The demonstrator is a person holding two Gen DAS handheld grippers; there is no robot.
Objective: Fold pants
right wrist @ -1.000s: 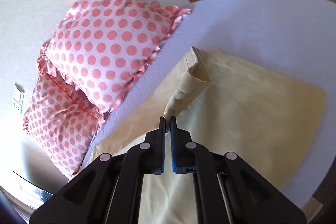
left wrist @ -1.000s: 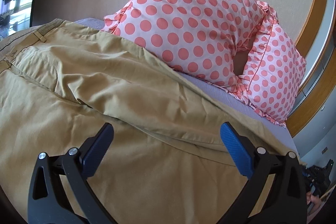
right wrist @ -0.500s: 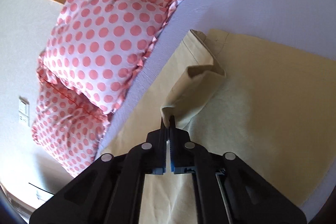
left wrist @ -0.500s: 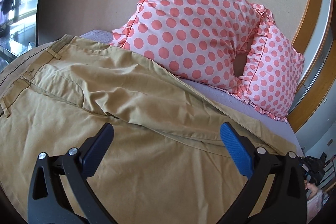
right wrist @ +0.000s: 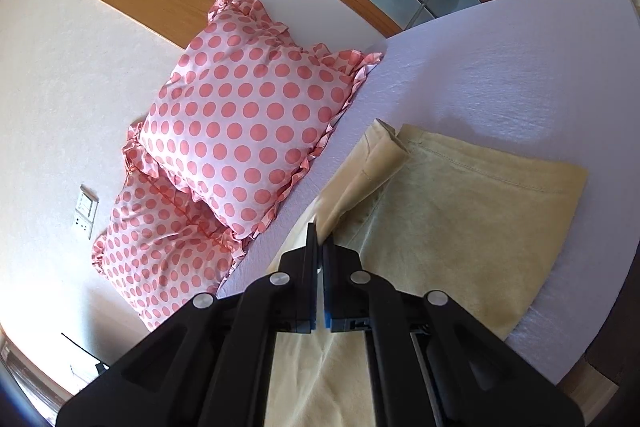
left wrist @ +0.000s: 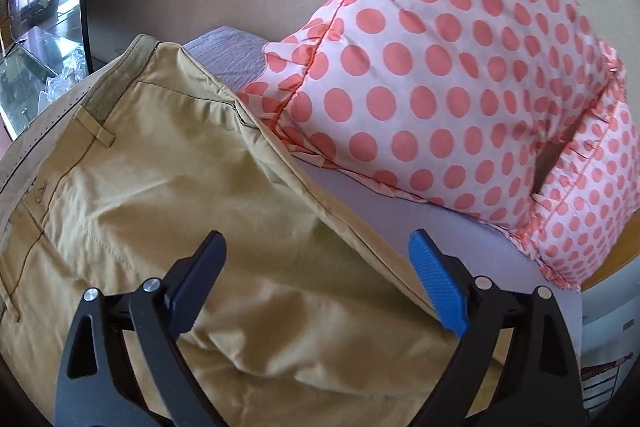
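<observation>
Two grippers work the tan pants [left wrist: 168,211] on the bed [right wrist: 520,75]: left gripper [left wrist: 316,279] spread wide above them, right gripper [right wrist: 320,239] pinching a lifted fold near the pillows [right wrist: 248,131].

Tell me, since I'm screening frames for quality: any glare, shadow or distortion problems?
Left wrist view: even light, pants sharp, edges bowed by the fisheye. Right wrist view: wall nearly blown out, pants washed pale, soft shadow on the sheet, bed edge curved.

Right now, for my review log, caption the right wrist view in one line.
Right tool shut on a lifted edge of the tan pants on the bed, beside polka-dot pillows.
</observation>
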